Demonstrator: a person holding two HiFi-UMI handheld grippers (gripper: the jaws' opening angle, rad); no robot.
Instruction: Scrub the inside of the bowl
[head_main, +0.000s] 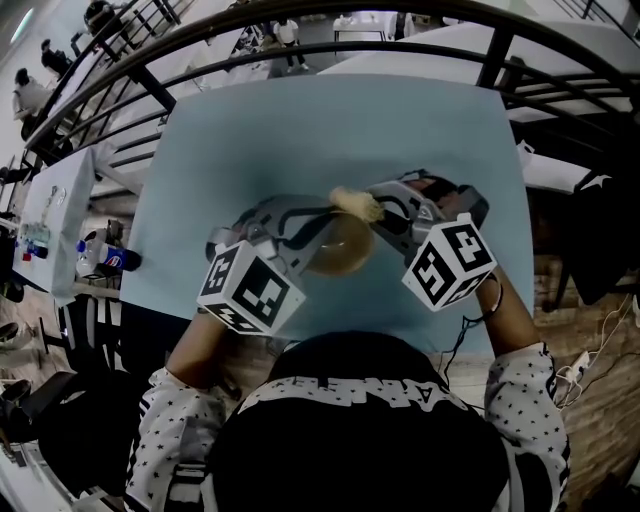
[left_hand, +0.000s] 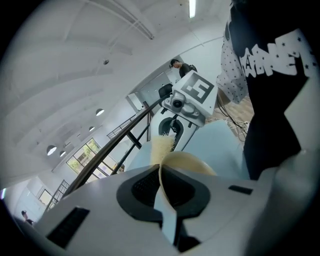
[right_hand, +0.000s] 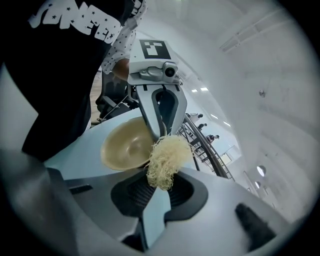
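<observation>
Bowl (head_main: 340, 250): its tan rim is pinched between the jaws of the left tool (left_hand: 162, 185), which are closed on the thin wall with the open side turned toward the other tool. The right tool (right_hand: 160, 185) has its jaws drawn together on a wad of pale, stringy scrubber (right_hand: 167, 160), most of which sticks out past the jaw tips. The scrubber sits at the bowl's rim, close to where the left tool grips it; in the head view it shows at the bowl's far edge. Each tool comes in from its own side, and the two meet over the bowl. The bowl is over the light blue desk (head_main: 330, 130), nearer its front edge than its far edge and about midway between its left and right edges. A dark railing (head_main: 300, 30) curves beyond the desk's far edge.
</observation>
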